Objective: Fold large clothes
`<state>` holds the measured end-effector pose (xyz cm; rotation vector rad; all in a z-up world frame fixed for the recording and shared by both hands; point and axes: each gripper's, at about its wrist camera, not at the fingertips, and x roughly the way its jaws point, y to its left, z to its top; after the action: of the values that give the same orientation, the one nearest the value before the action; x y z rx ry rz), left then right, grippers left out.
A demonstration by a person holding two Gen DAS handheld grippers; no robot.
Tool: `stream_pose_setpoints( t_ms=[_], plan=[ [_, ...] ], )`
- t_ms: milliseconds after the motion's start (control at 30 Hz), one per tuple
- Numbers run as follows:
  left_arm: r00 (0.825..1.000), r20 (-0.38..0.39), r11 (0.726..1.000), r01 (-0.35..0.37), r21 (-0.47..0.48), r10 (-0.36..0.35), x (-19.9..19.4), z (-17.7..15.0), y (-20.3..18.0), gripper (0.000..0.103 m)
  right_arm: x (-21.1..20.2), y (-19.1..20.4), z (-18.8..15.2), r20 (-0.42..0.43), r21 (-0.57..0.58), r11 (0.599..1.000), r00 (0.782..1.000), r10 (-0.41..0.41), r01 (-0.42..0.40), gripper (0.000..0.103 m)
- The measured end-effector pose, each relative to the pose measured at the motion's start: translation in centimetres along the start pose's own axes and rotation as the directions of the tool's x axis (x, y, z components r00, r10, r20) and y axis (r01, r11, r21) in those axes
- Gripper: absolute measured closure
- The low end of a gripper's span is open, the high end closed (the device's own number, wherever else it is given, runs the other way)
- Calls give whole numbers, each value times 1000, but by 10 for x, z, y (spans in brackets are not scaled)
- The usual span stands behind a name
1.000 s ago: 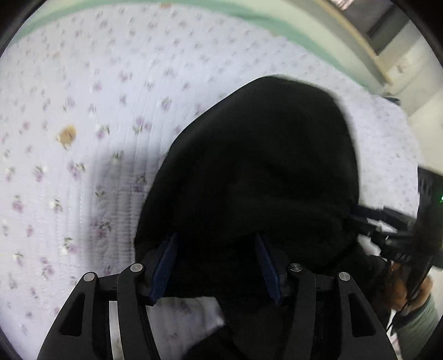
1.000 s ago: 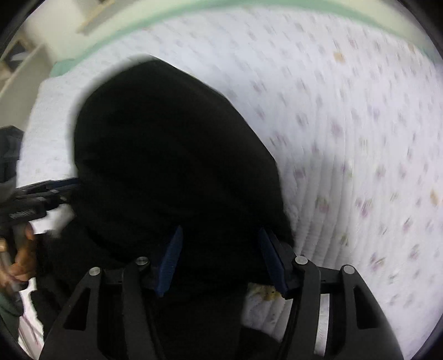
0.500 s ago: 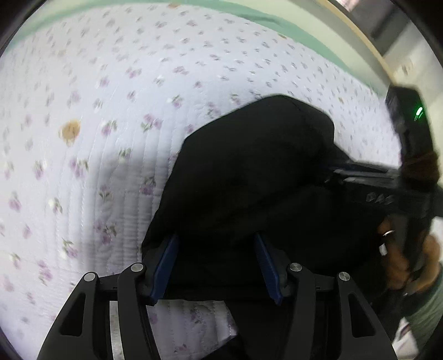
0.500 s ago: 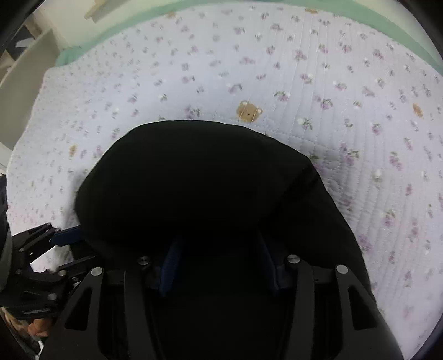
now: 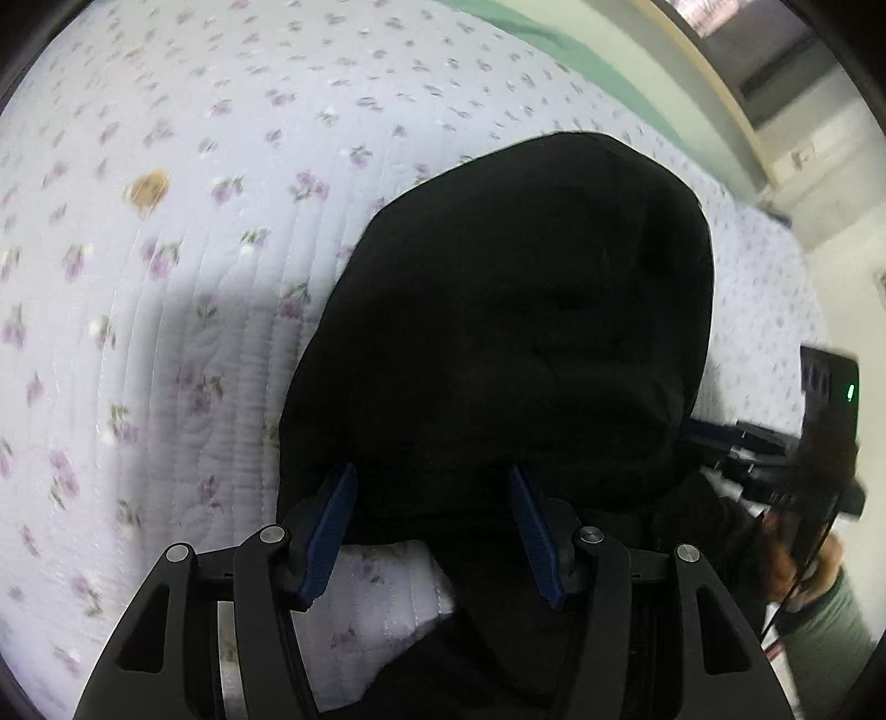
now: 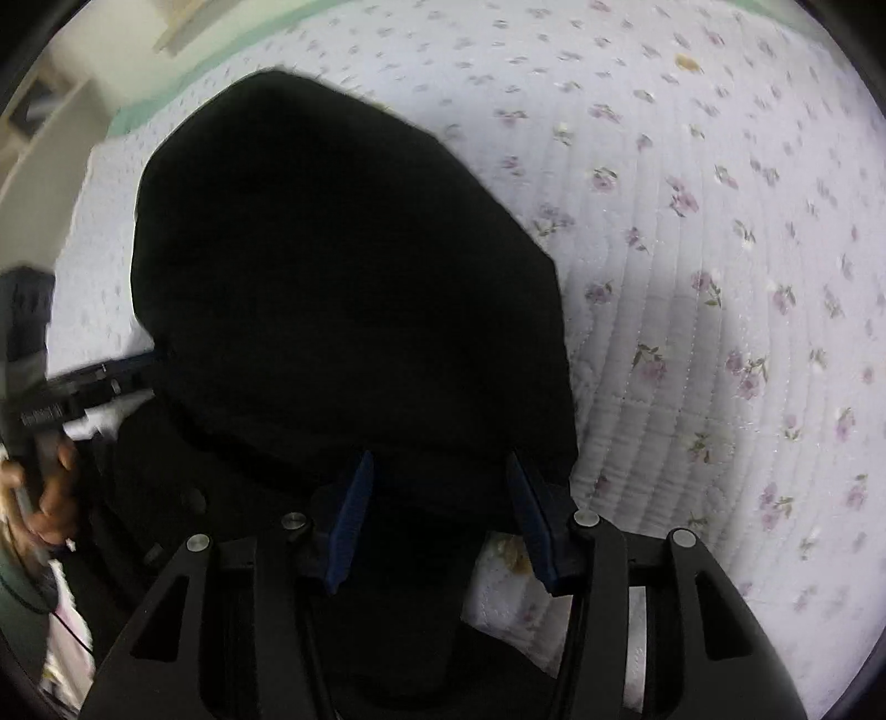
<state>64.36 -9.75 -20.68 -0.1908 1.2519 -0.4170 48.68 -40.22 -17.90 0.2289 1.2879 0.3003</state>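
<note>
While draped over both part-open claws (image 5: 432, 520) (image 6: 437, 509), soft matte black garment (image 5: 498, 332), domed, above stitched floral quilt (image 5: 166, 332).

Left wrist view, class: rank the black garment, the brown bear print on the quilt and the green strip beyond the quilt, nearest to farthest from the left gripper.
1. black garment: between the left gripper fingers.
2. brown bear print: upper left on the quilt.
3. green strip: top, past the quilt's far edge.
</note>
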Motion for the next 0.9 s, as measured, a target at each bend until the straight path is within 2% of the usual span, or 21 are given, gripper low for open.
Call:
stream_pose_setpoints(
  t_ms=[67,100,200,233,300,367,400,467,500,533,567,633,700,733,767,800,833,900],
  plan=[
    [998,16,994,-62,86,61,-16,3,-14,45,-16,-1,6,7,-9,1000,1000,14,-14,50],
    [997,51,990,-64,128,58,-30,4,-22,45,-25,-3,8,24,-29,999,999,25,-24,50],
    [993,114,983,16,182,-37,-69,18,-27,43,-56,-8,21,89,-90,996,995,38,-30,43],
    [989,127,981,47,188,-71,-77,30,-25,32,-63,-10,32,104,-101,994,994,47,-36,42],
    [985,123,977,94,193,-119,-78,54,-17,17,-75,-17,44,118,-120,992,991,61,-47,38],
    [988,88,975,106,194,-125,-67,73,-9,17,-73,-20,64,112,-145,988,991,73,-56,33],
    [988,46,974,134,182,-145,-56,84,-1,18,-69,-26,72,99,-150,986,992,85,-69,33],
    [981,-24,973,192,131,-191,-29,100,8,18,-60,-33,84,72,-142,985,991,110,-99,33],
    [967,-66,964,250,94,-244,-15,108,17,18,-53,-39,91,59,-139,983,990,132,-122,33],
    [957,-86,956,283,72,-277,-4,107,16,18,-47,-46,96,49,-134,980,987,156,-148,33],
    [951,-102,952,299,59,-292,6,109,16,18,-30,-29,120,38,-126,979,985,168,-162,33],
    [941,-135,945,322,59,-312,23,104,9,18,-13,-38,129,-7,-110,971,977,211,-211,33],
    [944,-144,949,307,66,-295,39,103,4,19,15,-30,134,-53,-81,967,969,240,-243,32],
    [945,-143,950,306,70,-294,46,103,2,25,25,-26,134,-70,-80,963,965,254,-259,31],
    [948,-137,950,301,81,-289,45,103,0,37,42,-3,127,-69,-101,963,967,243,-250,43],
    [950,-139,951,293,103,-278,43,101,-5,65,48,12,122,-73,-134,957,965,251,-259,76],
    [950,-137,945,298,137,-280,35,96,-11,75,44,22,116,-79,-164,947,960,267,-277,81],
    [960,-103,936,277,216,-260,9,88,-25,80,24,43,102,-48,-243,941,971,233,-238,85]
  ],
)
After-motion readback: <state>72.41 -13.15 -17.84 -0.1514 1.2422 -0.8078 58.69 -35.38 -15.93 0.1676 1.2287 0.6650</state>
